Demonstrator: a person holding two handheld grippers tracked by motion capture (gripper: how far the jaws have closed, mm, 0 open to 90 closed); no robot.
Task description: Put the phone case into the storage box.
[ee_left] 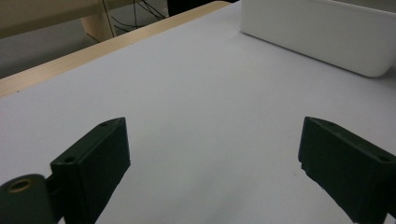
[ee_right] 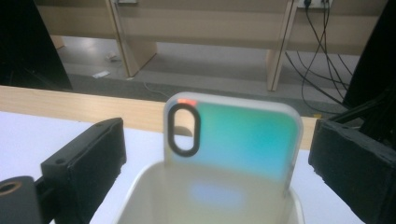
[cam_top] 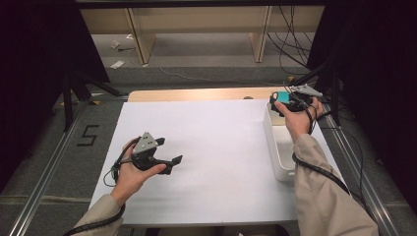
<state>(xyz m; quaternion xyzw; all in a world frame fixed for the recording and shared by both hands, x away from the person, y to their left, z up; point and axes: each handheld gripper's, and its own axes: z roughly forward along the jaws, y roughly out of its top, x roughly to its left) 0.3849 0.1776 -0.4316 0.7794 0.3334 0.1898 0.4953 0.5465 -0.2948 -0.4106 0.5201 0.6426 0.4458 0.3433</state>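
Your right gripper hangs over the far end of the white bin, and its jaws stand spread wide with nothing pinched between them. In the right gripper view the phone case, teal to green with a pale rim and an oval camera cut-out at its upper left, stands upright straight ahead of those jaws and between their lines, leaning against the bin's far wall. Its lower part is sunk in the bin and blurred, so you cannot tell what its bottom edge rests on. From the high view only a small teal patch of it peeks out just beside your right hand; the rest is hidden behind the gripper and your fingers.

Your left gripper is held low over the white table sheet, well apart from the bin, its jaws also spread wide and empty. In the left gripper view the sheet lies bare between the jaws, and the bin's side wall sits ahead and to the right, cut off by the frame edge. The bin's inside is not visible from there.
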